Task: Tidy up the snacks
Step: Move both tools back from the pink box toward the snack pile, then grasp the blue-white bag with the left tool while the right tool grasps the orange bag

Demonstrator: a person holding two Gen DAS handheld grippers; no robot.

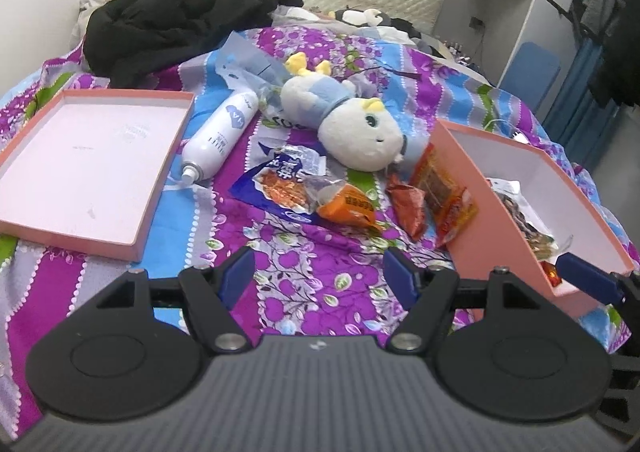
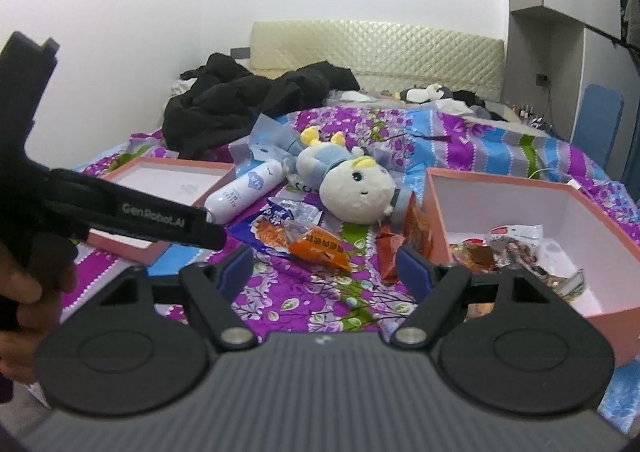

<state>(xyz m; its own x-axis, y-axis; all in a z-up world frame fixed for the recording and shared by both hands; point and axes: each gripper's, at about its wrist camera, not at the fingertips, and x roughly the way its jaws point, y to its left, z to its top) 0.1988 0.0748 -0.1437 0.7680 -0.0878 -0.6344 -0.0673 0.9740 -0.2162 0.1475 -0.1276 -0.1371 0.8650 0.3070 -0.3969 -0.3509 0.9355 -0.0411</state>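
Observation:
Several snack packets lie on the purple flowered bedspread: a blue packet [image 1: 276, 188] [image 2: 268, 232], an orange packet [image 1: 348, 206] [image 2: 320, 248], a dark red packet [image 1: 408, 204] [image 2: 390, 252] and a red packet [image 1: 444, 192] [image 2: 418, 230] leaning on a pink box [image 1: 472, 188] [image 2: 532, 176]. The box holds several packets [image 2: 516, 248]. My left gripper [image 1: 320, 272] is open and empty above the bedspread, short of the packets. My right gripper [image 2: 326, 268] is open and empty, near the box's left wall.
A pink box lid [image 1: 80, 156] [image 2: 168, 180] lies at the left. A white spray bottle [image 1: 218, 136] [image 2: 246, 192] and a plush toy [image 1: 348, 120] [image 2: 352, 184] lie behind the snacks. Black clothes [image 1: 168, 16] are piled by the headboard.

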